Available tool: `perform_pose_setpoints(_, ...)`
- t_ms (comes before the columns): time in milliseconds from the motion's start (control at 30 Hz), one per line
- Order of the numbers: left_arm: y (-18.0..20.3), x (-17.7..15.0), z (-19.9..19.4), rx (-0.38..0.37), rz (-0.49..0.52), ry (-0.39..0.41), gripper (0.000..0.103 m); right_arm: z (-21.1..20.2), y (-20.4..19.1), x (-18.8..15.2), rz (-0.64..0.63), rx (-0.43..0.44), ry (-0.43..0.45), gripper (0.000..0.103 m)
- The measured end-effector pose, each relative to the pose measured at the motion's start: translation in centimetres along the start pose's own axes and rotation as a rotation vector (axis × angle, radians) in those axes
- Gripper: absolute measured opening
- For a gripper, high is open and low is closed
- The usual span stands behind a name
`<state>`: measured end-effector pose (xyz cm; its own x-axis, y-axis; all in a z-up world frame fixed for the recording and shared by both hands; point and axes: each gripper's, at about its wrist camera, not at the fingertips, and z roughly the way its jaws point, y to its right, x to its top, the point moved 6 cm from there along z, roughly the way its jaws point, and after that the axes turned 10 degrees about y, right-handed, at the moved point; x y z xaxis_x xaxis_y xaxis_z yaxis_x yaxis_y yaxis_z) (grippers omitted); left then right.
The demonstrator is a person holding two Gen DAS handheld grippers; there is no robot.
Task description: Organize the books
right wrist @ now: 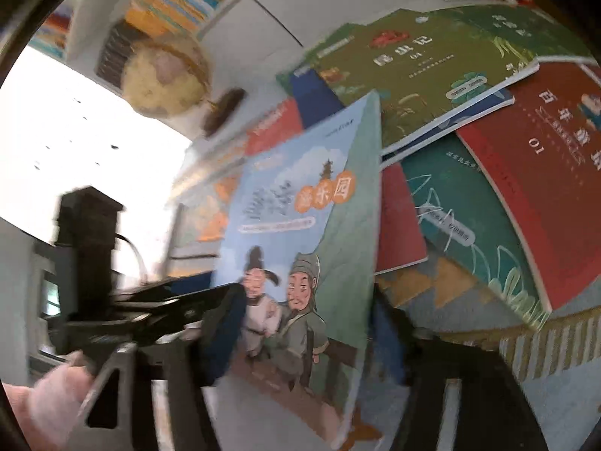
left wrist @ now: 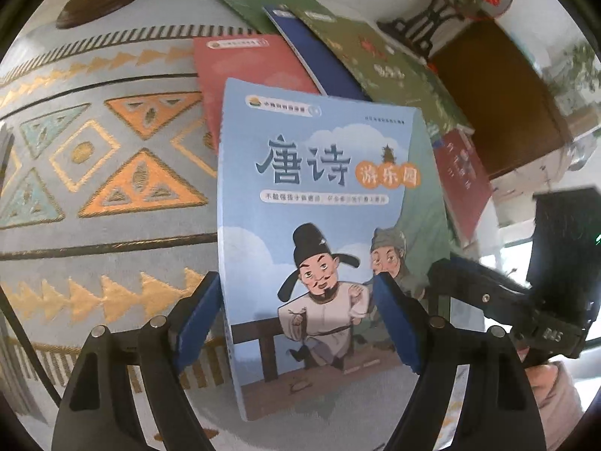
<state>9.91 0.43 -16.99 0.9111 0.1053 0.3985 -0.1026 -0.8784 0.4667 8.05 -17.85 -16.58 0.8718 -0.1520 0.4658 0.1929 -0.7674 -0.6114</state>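
- We see the left hand-held gripper (left wrist: 296,300) with its blue pads standing apart on either side of the light-blue Tang poetry book (left wrist: 319,203); whether they press on it we cannot tell.
- The right hand-held gripper (right wrist: 300,323) sits around the same book's lower edge; its grip is blurred, so we cannot tell.
- The book stands tilted above the patterned surface (left wrist: 94,158).
- At 1 o'clock lie the other books: red (left wrist: 244,64), dark blue (left wrist: 319,64), green (left wrist: 375,56).
- A globe (right wrist: 165,75) stands at 11 o'clock.
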Motion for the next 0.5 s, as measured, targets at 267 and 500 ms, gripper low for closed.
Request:
perform_pose_setpoints(267,-0.7,0.7,-3.6,-0.043,-0.025,0.056,0.079,-0.3,-3.6,-1.0,-0.087,0.022,-0.023,0.017)
perform_pose_setpoints(500,-2.7,1.9,-7.6,-0.039,-0.032,0.126,0.079,-0.3,-8.4,-1.2,-0.184,0.032,-0.006,0.017)
